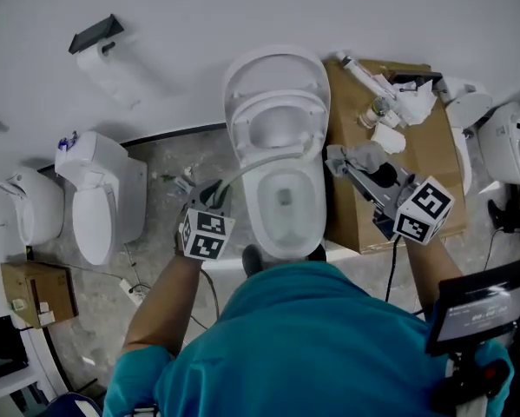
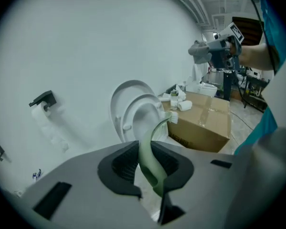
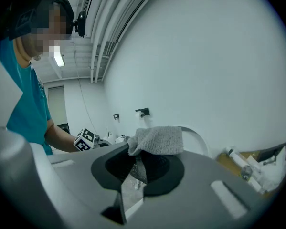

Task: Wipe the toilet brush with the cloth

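Note:
My left gripper [image 1: 211, 196] [image 2: 150, 168] is shut on the pale green curved handle of the toilet brush [image 2: 150, 151]. The handle [image 1: 260, 162] arcs up over the open toilet bowl [image 1: 281, 200], and its white bristle head [image 2: 173, 117] hangs near the bowl's right rim. My right gripper [image 1: 348, 162] [image 3: 138, 168] is shut on a grey knitted cloth [image 3: 157, 140]. The cloth [image 1: 365, 155] bunches out over the jaw tips above the box's left edge, a short way right of the brush head and apart from it.
The toilet's lid and seat [image 1: 275, 85] stand raised against the white wall. A cardboard box [image 1: 433, 150] with bottles and white items stands right of it. A second white toilet [image 1: 99, 200] and a small box [image 1: 36, 291] stand left. A paper holder [image 1: 95, 35] hangs on the wall.

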The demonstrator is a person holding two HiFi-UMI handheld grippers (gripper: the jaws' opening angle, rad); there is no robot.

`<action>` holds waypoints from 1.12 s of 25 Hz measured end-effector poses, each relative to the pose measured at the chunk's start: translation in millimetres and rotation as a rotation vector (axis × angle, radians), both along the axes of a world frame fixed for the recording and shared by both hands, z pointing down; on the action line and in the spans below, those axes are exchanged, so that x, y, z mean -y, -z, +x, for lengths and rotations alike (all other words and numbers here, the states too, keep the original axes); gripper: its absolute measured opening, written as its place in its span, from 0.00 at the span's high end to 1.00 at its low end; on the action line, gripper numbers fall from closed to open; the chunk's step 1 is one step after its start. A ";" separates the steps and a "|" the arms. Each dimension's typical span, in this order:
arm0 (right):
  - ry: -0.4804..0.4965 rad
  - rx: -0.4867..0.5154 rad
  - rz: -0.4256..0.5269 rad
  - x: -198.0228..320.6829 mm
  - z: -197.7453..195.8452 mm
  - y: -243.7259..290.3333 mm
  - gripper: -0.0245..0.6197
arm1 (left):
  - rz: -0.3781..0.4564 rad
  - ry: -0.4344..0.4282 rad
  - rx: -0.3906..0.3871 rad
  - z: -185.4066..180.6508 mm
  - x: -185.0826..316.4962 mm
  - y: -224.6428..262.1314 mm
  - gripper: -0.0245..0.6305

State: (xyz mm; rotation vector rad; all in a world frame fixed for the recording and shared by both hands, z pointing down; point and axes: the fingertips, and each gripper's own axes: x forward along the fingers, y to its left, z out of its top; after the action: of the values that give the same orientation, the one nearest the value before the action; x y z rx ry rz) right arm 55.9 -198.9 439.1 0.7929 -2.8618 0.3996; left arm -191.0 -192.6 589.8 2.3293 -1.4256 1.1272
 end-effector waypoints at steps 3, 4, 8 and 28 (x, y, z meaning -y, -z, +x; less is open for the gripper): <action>0.006 -0.001 0.037 1.0 -2.0 24.7 0.90 | 0.030 -0.009 -0.057 -0.1 -3.9 33.1 0.86; 0.008 -0.003 0.051 0.0 -2.2 32.9 0.90 | 0.041 -0.011 -0.072 0.1 -5.8 43.9 0.86; 0.010 -0.025 0.114 -0.1 -1.9 63.9 0.90 | 0.108 -0.024 -0.125 2.2 -7.2 88.1 0.86; 0.302 -0.245 0.353 -16.0 -129.5 119.6 0.90 | 0.281 -0.171 -0.190 52.1 14.2 202.7 0.86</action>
State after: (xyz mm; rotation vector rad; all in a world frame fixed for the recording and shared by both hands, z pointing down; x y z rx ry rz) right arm -73.6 -182.9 319.5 0.4043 -2.7830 -0.2307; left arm -138.9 -206.7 387.2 2.7123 -1.4156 0.7554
